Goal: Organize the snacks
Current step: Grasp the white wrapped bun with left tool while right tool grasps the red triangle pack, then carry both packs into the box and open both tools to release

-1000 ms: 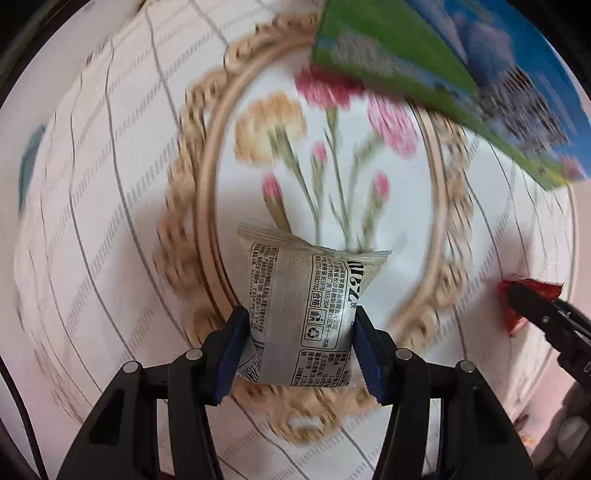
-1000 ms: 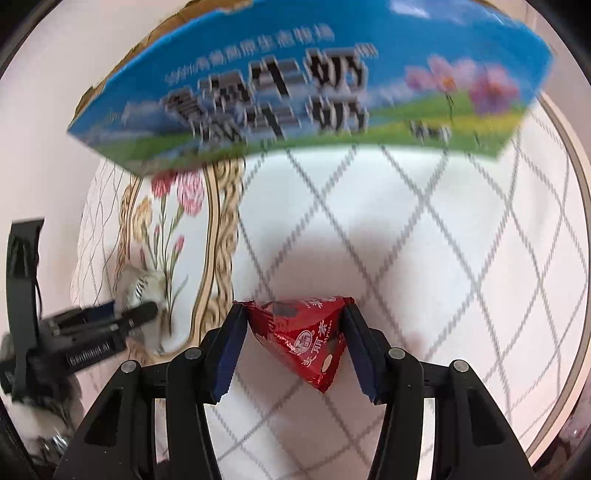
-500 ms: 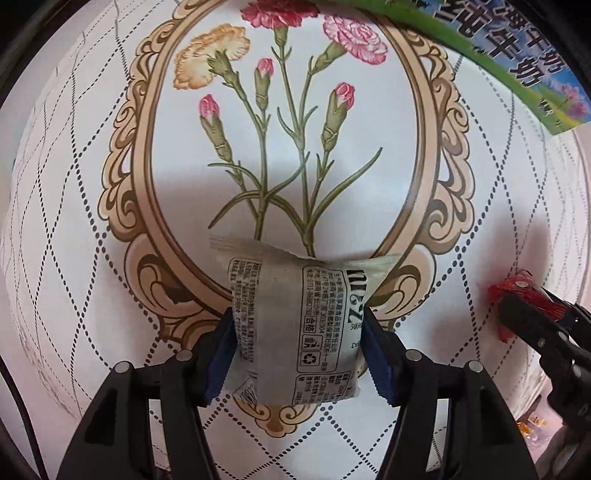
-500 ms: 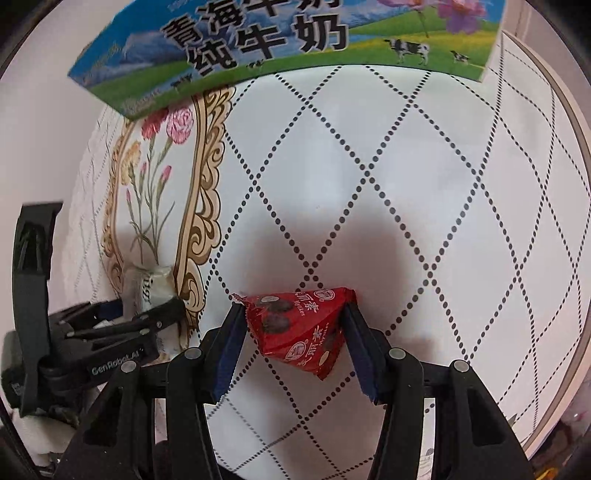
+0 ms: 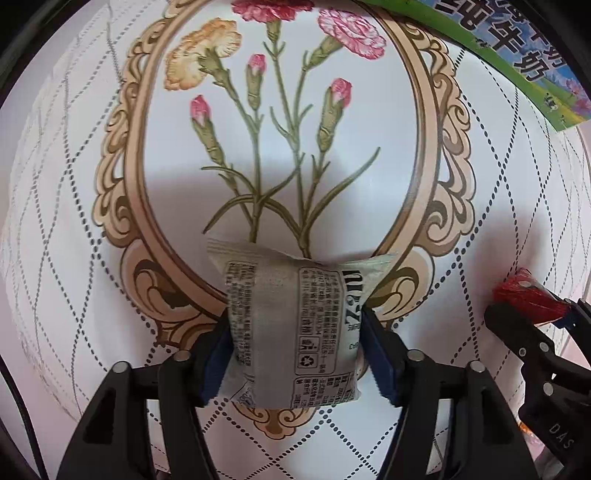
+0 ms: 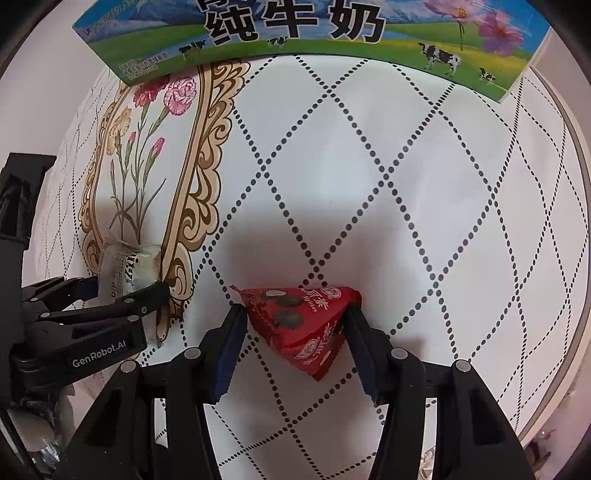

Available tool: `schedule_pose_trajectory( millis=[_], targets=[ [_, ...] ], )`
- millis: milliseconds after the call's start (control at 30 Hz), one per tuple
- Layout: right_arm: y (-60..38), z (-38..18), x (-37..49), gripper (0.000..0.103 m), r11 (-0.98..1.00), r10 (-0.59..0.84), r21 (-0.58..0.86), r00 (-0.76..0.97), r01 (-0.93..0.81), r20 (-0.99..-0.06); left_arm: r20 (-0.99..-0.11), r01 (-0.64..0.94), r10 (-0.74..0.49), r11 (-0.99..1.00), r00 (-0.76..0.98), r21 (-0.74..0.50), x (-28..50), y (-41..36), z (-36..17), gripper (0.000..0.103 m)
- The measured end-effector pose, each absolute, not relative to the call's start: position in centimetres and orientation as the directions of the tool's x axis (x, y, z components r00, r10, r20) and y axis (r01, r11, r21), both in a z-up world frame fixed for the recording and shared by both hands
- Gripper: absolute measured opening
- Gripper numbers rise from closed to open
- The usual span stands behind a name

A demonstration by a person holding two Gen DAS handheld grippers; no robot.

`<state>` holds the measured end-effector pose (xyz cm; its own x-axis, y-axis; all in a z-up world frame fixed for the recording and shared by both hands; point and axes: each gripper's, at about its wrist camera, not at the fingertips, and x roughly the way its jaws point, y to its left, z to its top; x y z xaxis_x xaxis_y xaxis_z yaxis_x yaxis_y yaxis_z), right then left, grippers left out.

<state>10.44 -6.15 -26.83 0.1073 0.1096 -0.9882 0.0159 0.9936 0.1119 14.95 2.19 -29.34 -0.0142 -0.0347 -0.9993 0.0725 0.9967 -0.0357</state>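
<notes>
— Since a second ago, both views are steadied and sharpened, and the blue-and-green printed milk carton [image 6: 295,33] is brought nearer in the right view.

— What is held?

— A grey crinkled foil snack packet [image 5: 295,332] is clamped by the left gripper [image 5: 295,354]; a red triangular foil snack packet [image 6: 303,325] is clamped by the right gripper [image 6: 291,347], both above the white quilted floral tablecloth [image 6: 406,184].

— Which step is judged under way?

— Carrying. A forward reach to the carton and release seems called for. Two packets, two grippers and one carton are counted.
</notes>
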Motion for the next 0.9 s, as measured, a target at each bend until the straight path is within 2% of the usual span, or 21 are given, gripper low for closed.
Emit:
schedule_pose_trajectory(
  millis=[133, 200, 233, 267, 433, 467, 500, 567, 667, 800, 900],
  targets=[
    [-6.7, -25.7, 10.1, 0.059, 0.991, 0.133, 0.134, 0.114, 0.004, -0.985, -0.998, 0.066, -0.053, 0.996, -0.018, -0.054, 14.6, 2.6, -28.6, 0.065],
    [-6.6, -24.4, 9.6, 0.076, 0.989, 0.144, 0.140, 0.125, -0.044, -0.982, -0.996, 0.052, -0.086, 0.995, -0.023, -0.087, 14.0, 3.1, -28.1, 0.065],
    [-6.3, -24.0, 9.4, 0.088, 0.989, 0.131, 0.121, 0.129, -0.083, -0.983, -0.995, 0.046, -0.093, 0.995, -0.030, -0.094, 13.8, 3.3, -28.2, 0.065],
    [-5.9, -23.7, 9.1, 0.090, 0.989, 0.111, 0.095, 0.144, -0.118, -0.983, -0.995, 0.044, -0.095, 0.994, -0.037, -0.096, 13.7, 3.3, -28.3, 0.065],
    [-4.2, -24.0, 8.9, 0.087, 0.978, 0.083, 0.048, 0.167, -0.203, -0.982, -0.995, 0.042, -0.088, 0.995, -0.050, -0.091, 14.3, 3.0, -28.8, 0.065],
    [-3.9, -24.3, 9.1, 0.073, 0.977, 0.079, 0.041, 0.177, -0.209, -0.981, -0.995, 0.043, -0.086, 0.995, -0.049, -0.088, 14.4, 2.9, -28.8, 0.065],
    [-3.7, -24.7, 9.4, 0.065, 0.977, 0.063, 0.024, 0.180, -0.211, -0.982, -0.995, 0.044, -0.084, 0.995, -0.048, -0.086, 14.5, 2.8, -28.8, 0.065],
    [-3.2, -25.9, 10.0, 0.060, 0.978, 0.047, 0.011, 0.173, -0.206, -0.984, -0.996, 0.049, -0.075, 0.996, -0.045, -0.077, 14.8, 2.6, -28.8, 0.065],
    [-4.7, -26.0, 10.3, 0.059, 0.994, 0.082, 0.065, 0.199, -0.092, -0.977, -0.997, 0.048, -0.063, 0.997, -0.043, -0.065, 15.2, 2.1, -29.0, 0.065],
    [-8.8, -26.1, 10.3, 0.059, 0.937, 0.257, 0.295, 0.206, 0.185, -0.944, -0.998, 0.041, -0.053, 0.998, -0.040, -0.055, 15.3, 1.7, -29.4, 0.065],
    [-9.2, -26.2, 10.6, 0.060, 0.935, 0.269, 0.304, 0.199, 0.180, -0.943, -0.998, 0.041, -0.050, 0.998, -0.025, -0.051, 15.8, 1.2, -29.7, 0.065]
  ],
)
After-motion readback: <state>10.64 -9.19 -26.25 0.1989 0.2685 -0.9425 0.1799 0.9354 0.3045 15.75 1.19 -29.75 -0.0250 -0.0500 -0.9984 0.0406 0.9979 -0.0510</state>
